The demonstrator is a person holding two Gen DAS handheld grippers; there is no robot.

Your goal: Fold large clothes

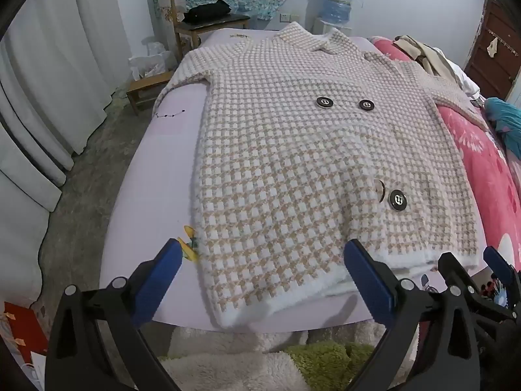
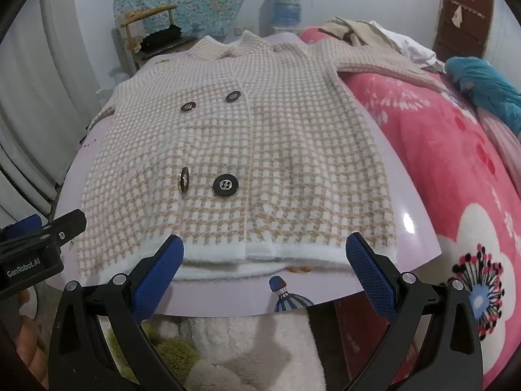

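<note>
The coat (image 1: 309, 150) covers most of the lilac bed sheet (image 1: 143, 176), and its left sleeve (image 1: 182, 78) drops over the bed's side, so its cuff is hidden. Its right sleeve (image 2: 384, 65) runs off behind a teal cloth (image 2: 485, 88), where the end cannot be seen. The left gripper (image 2: 32, 247) is cut by the right wrist view's edge; the prints on the sheet are too small to read.
</note>
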